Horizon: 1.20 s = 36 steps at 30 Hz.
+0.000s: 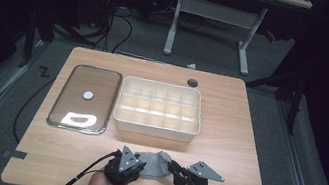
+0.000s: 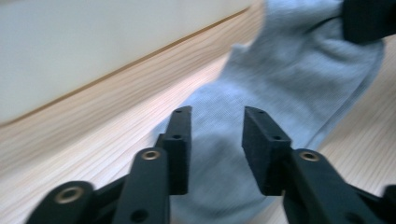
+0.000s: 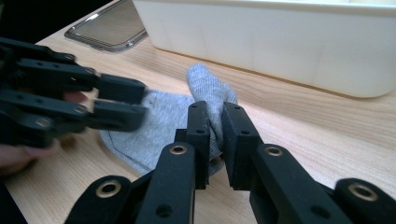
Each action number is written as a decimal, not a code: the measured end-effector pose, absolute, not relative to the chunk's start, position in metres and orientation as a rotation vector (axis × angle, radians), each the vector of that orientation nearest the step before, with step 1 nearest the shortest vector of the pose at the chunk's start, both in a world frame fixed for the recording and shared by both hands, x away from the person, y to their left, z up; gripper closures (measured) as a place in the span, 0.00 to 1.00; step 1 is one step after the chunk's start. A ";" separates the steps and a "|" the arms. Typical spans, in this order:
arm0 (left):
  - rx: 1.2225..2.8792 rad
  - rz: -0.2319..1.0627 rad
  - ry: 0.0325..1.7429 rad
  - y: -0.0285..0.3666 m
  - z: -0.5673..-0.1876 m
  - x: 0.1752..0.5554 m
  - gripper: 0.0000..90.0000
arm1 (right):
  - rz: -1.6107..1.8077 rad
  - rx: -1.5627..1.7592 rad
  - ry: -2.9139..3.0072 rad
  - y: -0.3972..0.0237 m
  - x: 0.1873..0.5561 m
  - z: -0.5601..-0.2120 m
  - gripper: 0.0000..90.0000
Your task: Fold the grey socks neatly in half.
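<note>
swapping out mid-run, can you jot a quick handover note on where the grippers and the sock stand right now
Left hand-held gripper: jaws open, poised over the grey knit sock, not pinching it.
Right hand-held gripper: shut on a bunched fold of the sock.
The sock lies on the wooden table, in front of the white divided plastic box; clear lid beside it.
Done: sock gripped on one side.
Left: probably fold it, then place it in the box.

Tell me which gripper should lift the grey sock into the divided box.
Right. The right gripper is clamped on a fold of the sock, while the left gripper has its jaws apart over it. The box lies just beyond both.
</note>
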<state>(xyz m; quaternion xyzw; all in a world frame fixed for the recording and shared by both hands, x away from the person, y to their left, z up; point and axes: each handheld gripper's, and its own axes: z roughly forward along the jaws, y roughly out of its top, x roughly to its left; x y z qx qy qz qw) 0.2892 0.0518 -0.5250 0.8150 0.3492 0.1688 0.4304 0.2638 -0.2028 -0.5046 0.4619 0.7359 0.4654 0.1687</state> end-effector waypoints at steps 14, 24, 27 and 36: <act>1.971 0.264 0.906 0.080 -0.531 0.294 0.59 | 1.226 1.336 2.108 -0.200 0.267 -0.503 0.92; 1.975 0.219 0.924 0.081 -0.533 0.297 0.74 | 1.177 1.299 2.107 -0.196 0.265 -0.491 0.91; 1.953 0.207 0.933 0.083 -0.533 0.297 0.81 | 1.164 1.288 2.106 -0.192 0.264 -0.488 0.91; 1.945 0.197 0.943 0.084 -0.534 0.297 0.88 | 1.127 1.260 2.111 -0.186 0.264 -0.486 0.91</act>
